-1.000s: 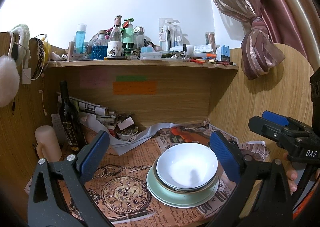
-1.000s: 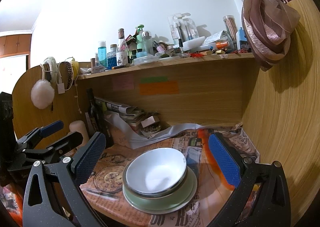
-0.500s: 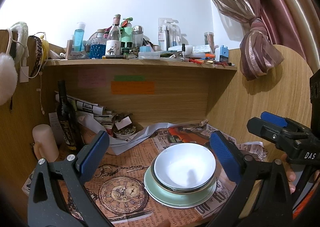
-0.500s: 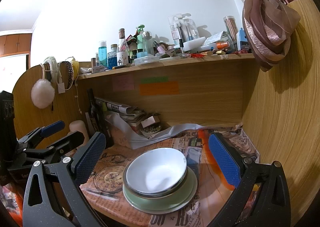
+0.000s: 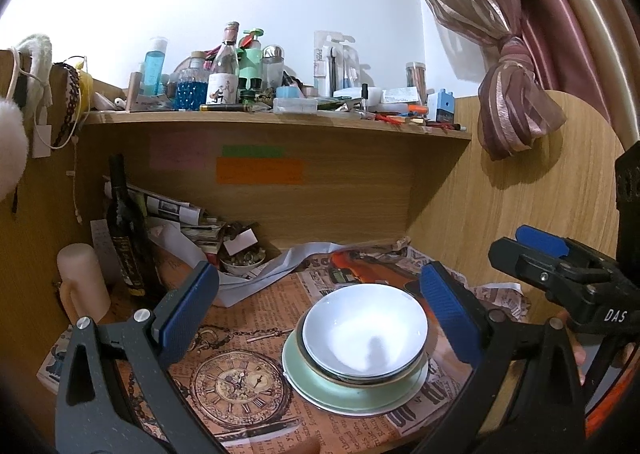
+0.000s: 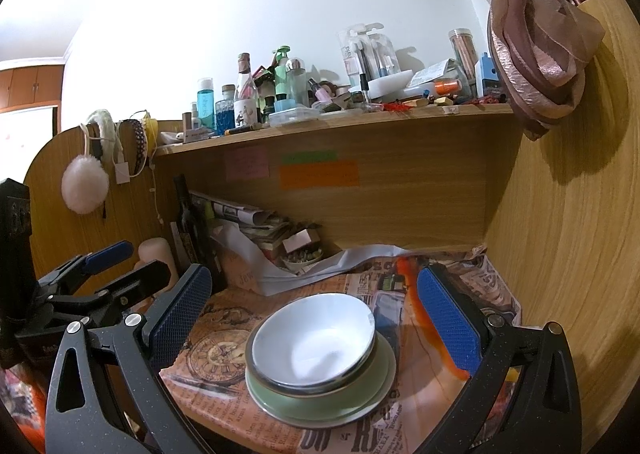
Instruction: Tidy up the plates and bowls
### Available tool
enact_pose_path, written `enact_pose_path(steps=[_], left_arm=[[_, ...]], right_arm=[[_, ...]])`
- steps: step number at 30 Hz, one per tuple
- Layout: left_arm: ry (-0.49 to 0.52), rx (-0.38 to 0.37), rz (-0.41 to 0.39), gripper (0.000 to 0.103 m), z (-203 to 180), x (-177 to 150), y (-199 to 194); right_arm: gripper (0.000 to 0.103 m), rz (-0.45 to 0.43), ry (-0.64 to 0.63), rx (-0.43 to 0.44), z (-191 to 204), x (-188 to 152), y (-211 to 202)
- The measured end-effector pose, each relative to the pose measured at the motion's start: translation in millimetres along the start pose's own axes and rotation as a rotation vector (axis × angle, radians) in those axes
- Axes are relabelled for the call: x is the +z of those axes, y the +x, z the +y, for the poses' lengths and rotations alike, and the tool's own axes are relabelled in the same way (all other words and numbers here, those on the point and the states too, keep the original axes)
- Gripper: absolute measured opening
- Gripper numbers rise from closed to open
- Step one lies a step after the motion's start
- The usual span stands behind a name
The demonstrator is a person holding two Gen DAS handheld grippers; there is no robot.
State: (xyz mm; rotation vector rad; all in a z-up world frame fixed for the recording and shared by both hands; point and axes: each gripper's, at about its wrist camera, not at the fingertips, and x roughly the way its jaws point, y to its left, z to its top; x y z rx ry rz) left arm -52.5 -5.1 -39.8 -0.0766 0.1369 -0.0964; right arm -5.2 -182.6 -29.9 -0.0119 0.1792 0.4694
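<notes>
A white bowl sits nested in a darker-rimmed bowl on a pale green plate, stacked on the newspaper-covered desk. The stack also shows in the right wrist view, with the white bowl on the green plate. My left gripper is open and empty, held back from the stack. My right gripper is open and empty, also short of the stack. The right gripper shows at the right of the left wrist view; the left gripper shows at the left of the right wrist view.
A dark wine bottle, a cream candle, rolled newspapers and a small filled dish crowd the back left. A shelf with bottles hangs above. Wooden side panels close in left and right. A curtain hangs at the right.
The left wrist view has shifted slightly, so the bowl stack sits a little left and lower in it. The stack and the right gripper have not moved. Both grippers stay open.
</notes>
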Motion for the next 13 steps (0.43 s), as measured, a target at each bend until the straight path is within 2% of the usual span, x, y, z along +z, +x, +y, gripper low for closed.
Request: enact_pose_path(steps=[13], left_arm=[[-0.033,-0.010,0.020,0.103,3.5,-3.4,7.4]], right_arm=[[0.103,0.024,-0.010,0.006,-0.5,-3.6,9.0]])
